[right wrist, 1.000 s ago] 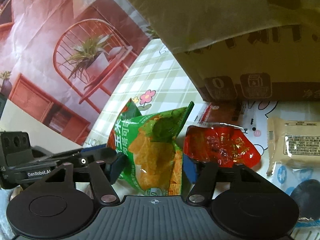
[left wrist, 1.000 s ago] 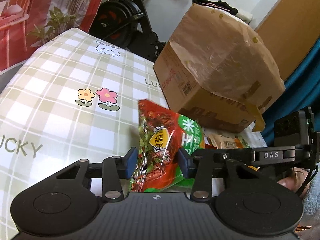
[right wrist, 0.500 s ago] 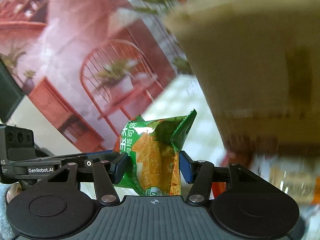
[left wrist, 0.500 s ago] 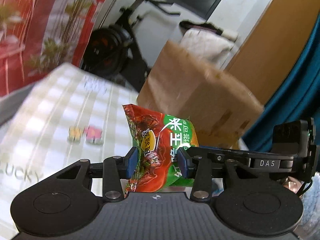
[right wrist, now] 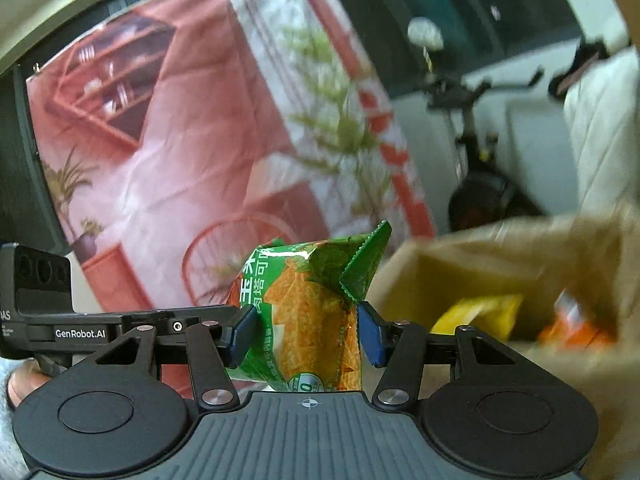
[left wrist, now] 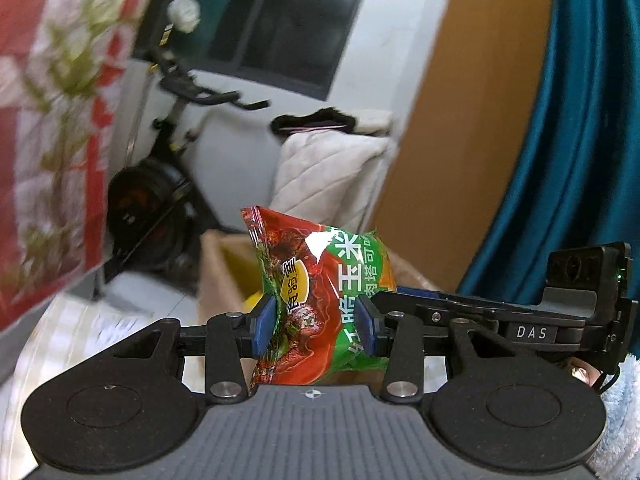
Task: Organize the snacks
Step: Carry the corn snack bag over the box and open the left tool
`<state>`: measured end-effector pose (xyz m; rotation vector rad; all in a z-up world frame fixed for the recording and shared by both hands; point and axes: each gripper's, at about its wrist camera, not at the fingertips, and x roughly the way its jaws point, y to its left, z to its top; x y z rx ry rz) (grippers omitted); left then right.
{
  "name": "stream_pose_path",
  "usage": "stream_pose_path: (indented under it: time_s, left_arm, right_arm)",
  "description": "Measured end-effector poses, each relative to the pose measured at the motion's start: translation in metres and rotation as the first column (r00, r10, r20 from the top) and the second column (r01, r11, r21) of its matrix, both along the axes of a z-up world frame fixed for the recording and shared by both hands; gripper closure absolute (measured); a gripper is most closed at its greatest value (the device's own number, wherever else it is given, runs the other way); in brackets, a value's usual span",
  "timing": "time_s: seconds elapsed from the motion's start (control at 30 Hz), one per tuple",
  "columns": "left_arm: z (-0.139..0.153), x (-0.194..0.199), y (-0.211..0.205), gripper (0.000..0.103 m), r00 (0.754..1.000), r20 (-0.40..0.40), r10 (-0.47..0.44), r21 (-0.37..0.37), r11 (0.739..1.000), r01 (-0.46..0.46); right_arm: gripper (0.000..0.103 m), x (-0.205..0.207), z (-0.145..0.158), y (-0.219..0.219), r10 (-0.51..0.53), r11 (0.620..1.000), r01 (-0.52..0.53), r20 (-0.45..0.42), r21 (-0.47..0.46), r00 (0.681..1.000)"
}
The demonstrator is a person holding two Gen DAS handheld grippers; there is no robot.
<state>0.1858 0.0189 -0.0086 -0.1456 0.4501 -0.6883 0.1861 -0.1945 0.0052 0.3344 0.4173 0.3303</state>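
Note:
My left gripper (left wrist: pixel 316 330) is shut on a red and green snack bag (left wrist: pixel 316 300) and holds it up in the air, in front of the open cardboard box (left wrist: pixel 224 264). My right gripper (right wrist: pixel 306 334) is shut on a green snack bag with orange chips printed on it (right wrist: pixel 308 312), raised beside the open box (right wrist: pixel 500 268). Inside the box lie a yellow packet (right wrist: pixel 480 314) and an orange packet (right wrist: pixel 576 324). The right gripper's body (left wrist: pixel 560 320) shows at the right of the left wrist view; the left gripper's body (right wrist: pixel 60 328) shows at the left of the right wrist view.
The checked tablecloth (left wrist: pixel 60 340) shows at the lower left. Behind stand an exercise bike (left wrist: pixel 160 208), a white quilted coat (left wrist: pixel 328 176), a red wall hanging (right wrist: pixel 180 140), a wooden panel (left wrist: pixel 460 120) and a blue curtain (left wrist: pixel 580 140).
Both grippers have lifted their bags off the table to box-top height. The views tilted up, so the box's open inside now shows and the snacks on the table are out of view.

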Motion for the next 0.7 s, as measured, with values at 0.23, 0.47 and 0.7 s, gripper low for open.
stream_pose_path:
  time_s: [0.23, 0.47, 0.7]
  left_arm:
    - [-0.011, 0.061, -0.08, 0.057, 0.997, -0.05, -0.062, 0.017, 0.998, 0.063]
    - [-0.038, 0.111, -0.137, 0.05, 0.979, -0.196, -0.059, 0.025, 0.998, 0.065]
    - [-0.044, 0.112, -0.144, 0.047, 0.983, -0.18, 0.017, 0.092, 0.996, 0.0]
  right_arm:
    - [0.053, 0.012, -0.003, -0.082, -0.107, 0.991, 0.108, 0.012, -0.081, 0.994]
    - [0.052, 0.029, -0.04, -0.135, -0.214, 0.977, 0.211, -0.076, -0.045, 0.974]
    - [0.041, 0.013, -0.064, -0.146, -0.269, 0.963, 0.264, -0.107, -0.059, 0.957]
